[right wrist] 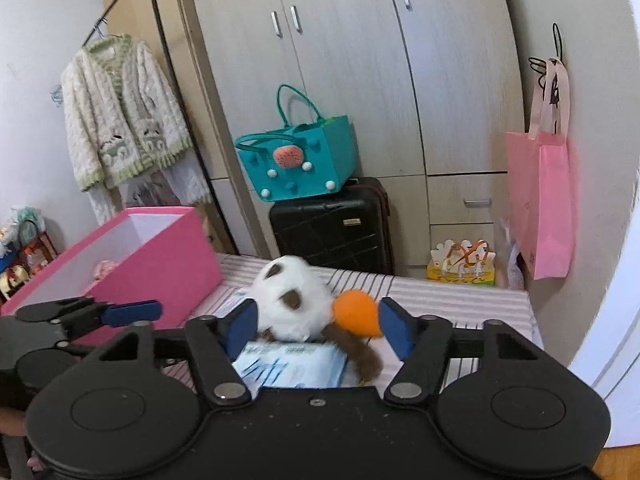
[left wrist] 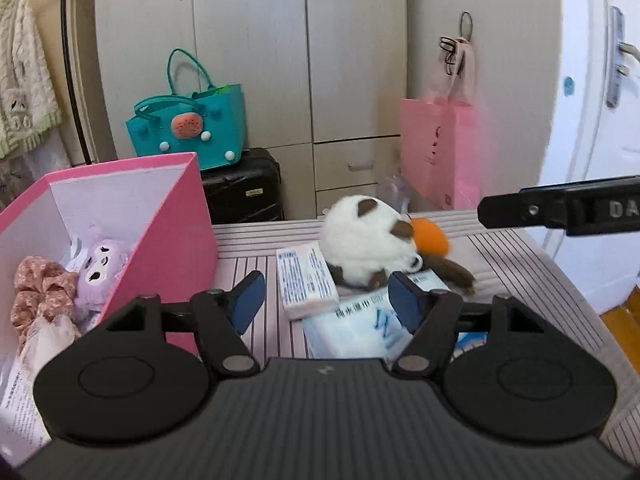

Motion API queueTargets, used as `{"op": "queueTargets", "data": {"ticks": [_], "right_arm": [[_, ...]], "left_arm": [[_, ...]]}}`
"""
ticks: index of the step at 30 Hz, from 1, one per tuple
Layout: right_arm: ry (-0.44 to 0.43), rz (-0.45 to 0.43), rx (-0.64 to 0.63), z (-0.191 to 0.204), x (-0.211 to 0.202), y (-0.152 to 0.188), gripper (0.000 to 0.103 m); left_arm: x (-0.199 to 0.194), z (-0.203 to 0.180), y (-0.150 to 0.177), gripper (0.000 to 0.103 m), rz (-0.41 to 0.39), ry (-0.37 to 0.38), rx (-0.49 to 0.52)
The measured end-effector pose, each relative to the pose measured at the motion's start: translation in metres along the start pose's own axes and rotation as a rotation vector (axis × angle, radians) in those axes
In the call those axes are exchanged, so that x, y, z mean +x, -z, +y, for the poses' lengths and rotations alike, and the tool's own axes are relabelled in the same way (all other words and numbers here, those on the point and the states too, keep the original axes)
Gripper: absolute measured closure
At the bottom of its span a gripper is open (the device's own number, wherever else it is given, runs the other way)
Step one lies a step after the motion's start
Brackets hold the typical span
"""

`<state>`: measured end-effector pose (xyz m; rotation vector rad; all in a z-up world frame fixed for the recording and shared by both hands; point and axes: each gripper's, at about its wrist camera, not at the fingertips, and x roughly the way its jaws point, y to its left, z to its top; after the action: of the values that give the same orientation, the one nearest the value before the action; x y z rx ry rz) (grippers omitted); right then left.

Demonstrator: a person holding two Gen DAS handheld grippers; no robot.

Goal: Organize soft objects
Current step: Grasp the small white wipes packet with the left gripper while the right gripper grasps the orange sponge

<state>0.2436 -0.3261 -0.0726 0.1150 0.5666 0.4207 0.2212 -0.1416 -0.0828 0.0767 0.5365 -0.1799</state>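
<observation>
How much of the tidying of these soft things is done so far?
Partly done: the pink box already holds a purple plush and a scrunchie. Neither hand-held gripper is holding anything; the right hand-held gripper frames the white plush. That toy and the tissue packs on the bed remain.

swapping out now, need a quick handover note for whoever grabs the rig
Left hand-held gripper: open, empty, over the tissue packs.
Right hand-held gripper: open around the white plush toy, pads not pressing it.
Done: purple plush and floral scrunchie already lie in the pink box.
Left: the white plush and the tissue packs, on the striped bed cover.
</observation>
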Motion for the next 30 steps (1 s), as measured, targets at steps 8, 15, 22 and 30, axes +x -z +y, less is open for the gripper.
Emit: {"op": "queueTargets", "data": {"ticks": [8, 15, 22, 30], "right_arm": [[-0.001, 0.085, 0.05, -0.02, 0.056, -0.024, 0.051], [0.013, 0.122, 0.066, -0.034, 0.086, -0.023, 0.063], [-0.02, 0.161, 0.095, -0.043, 0.101, -0.014, 0.063], [-0.065, 0.203, 0.152, -0.052, 0.11, -0.006, 0.049]], "left_arm": [[0.039, 0.006, -0.006, 0.048, 0.083, -0.023, -0.039], [0.059, 0.008, -0.001, 0.052, 0.121, -0.054, -0.062], [0.067, 0.002, 0.003, 0.052, 0.139, -0.063, -0.044], [0.082, 0.008, 0.004, 0.052, 0.162, -0.087, -0.122]]}}
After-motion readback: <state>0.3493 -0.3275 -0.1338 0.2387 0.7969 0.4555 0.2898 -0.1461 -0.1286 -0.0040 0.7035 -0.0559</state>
